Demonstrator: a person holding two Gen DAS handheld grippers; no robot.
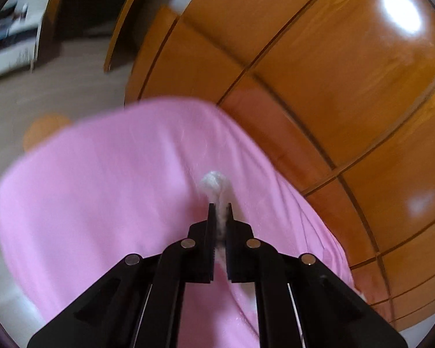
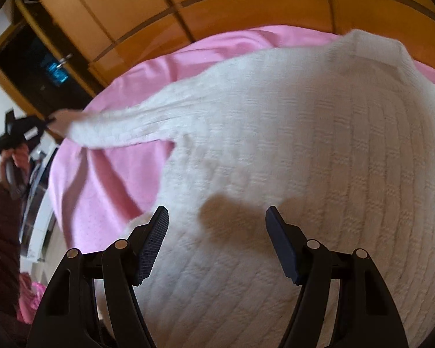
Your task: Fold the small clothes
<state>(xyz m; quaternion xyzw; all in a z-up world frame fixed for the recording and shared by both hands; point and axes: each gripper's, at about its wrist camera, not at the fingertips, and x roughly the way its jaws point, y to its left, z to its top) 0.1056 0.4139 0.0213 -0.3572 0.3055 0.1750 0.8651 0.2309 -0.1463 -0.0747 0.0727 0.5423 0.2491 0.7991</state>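
Two tools are seen: the left tool [image 1: 220, 207] is clamped on the sweater's [image 2: 290, 150] sleeve [image 1: 217, 185]; the right tool [image 2: 217, 217] is held wide above it.

A pink sheet [image 2: 107, 185] covered the supporting surface, creased in places. A white knitted sweater [image 2: 304, 174] lay spread directly on it, one sleeve [image 2: 136, 121] stretched out toward the sheet's left edge.

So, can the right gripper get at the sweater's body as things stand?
Probably yes. The right gripper hangs with its jaws open right over the white sweater, nothing between them. The left gripper is off to the side, shut on the sleeve end.
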